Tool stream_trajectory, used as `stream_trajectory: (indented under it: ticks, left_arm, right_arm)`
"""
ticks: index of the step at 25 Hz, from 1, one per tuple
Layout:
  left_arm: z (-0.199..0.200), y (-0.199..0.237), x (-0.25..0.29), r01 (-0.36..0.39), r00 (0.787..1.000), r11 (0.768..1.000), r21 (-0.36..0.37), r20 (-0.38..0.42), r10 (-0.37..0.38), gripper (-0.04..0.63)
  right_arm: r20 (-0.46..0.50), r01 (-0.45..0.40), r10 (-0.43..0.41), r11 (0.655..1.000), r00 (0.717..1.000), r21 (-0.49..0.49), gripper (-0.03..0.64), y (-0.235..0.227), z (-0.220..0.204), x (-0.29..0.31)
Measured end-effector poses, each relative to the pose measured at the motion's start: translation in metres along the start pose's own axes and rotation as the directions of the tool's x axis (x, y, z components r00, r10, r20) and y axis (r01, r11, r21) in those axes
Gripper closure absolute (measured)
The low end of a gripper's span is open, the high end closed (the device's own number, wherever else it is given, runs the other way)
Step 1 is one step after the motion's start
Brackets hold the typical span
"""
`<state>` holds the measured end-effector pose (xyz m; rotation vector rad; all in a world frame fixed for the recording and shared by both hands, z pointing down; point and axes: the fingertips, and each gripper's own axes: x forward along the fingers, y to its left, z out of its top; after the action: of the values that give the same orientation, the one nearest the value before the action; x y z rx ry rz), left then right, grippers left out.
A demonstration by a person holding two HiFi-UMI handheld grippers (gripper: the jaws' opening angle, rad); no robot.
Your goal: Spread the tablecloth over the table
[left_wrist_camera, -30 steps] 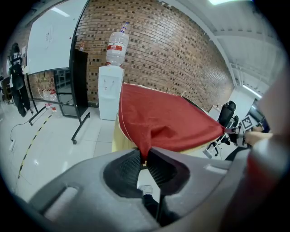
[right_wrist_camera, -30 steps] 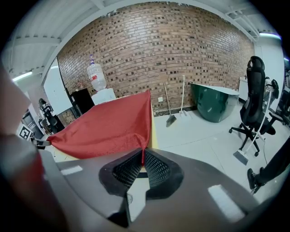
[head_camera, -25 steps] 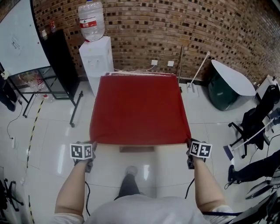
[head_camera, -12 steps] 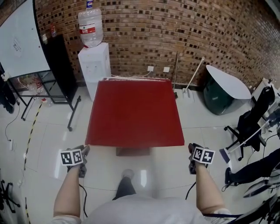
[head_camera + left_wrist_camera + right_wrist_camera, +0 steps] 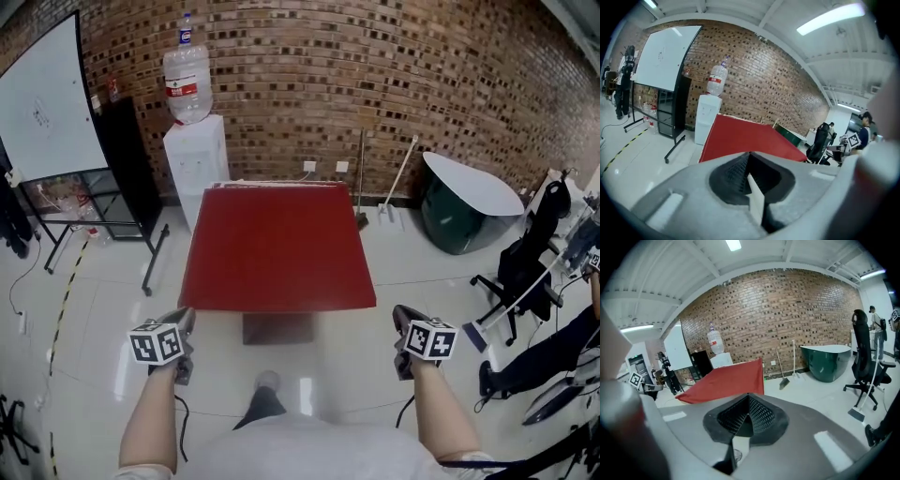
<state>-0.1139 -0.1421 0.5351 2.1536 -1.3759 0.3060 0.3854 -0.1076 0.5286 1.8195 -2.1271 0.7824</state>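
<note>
The red tablecloth lies flat over the table, its front edge hanging straight; it also shows in the left gripper view and the right gripper view. My left gripper hangs off the cloth's front left corner, apart from it. My right gripper hangs off the front right corner, also apart. The jaws of both have just been closing and now stand shut with nothing between them, as the left gripper and right gripper show in their own views.
A water dispenser stands behind the table's left corner, a whiteboard on a black stand further left. A broom leans on the brick wall. A dark green tub with a white top and an office chair stand at right.
Both grippers were at the cloth's front corners, then came off them and drew back and up. The cloth's front edge now hangs free.
</note>
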Motion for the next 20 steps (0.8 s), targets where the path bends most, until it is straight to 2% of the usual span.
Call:
stream_trajectory:
  ticks: [3, 6, 10, 14, 17, 20]
  left_arm:
    - [0.000, -0.037, -0.019, 0.055, 0.998, 0.998, 0.032, 0.017, -0.056, 0.594]
    - [-0.009, -0.066, -0.036, 0.106, 0.994, 0.993, 0.055, 0.011, -0.107, 0.594]
    - [-0.030, -0.083, -0.050, 0.140, 0.990, 0.987, 0.080, -0.015, -0.139, 0.594]
    - [-0.057, -0.092, -0.064, 0.194, 0.980, 0.979, 0.055, -0.043, -0.192, 0.594]
    - [-0.073, -0.101, -0.090, 0.238, 0.971, 0.969, 0.062, -0.047, -0.235, 0.594]
    - [-0.085, -0.105, -0.130, 0.275, 0.961, 0.958, 0.080, -0.037, -0.272, 0.594]
  right_arm:
    - [-0.021, -0.078, 0.078, 0.996, 0.997, -0.041, 0.615, 0.030, -0.010, -0.021]
    - [-0.049, -0.124, 0.121, 0.990, 0.991, -0.064, 0.615, 0.051, -0.026, -0.041]
    - [-0.100, -0.149, 0.139, 0.983, 0.985, -0.105, 0.615, 0.077, -0.060, -0.058]
    - [-0.152, -0.168, 0.149, 0.979, 0.977, -0.114, 0.615, 0.109, -0.102, -0.070]
    - [-0.172, -0.223, 0.203, 0.969, 0.964, -0.105, 0.615, 0.154, -0.126, -0.079]
    - [-0.172, -0.304, 0.281, 0.945, 0.944, -0.120, 0.615, 0.215, -0.139, -0.100]
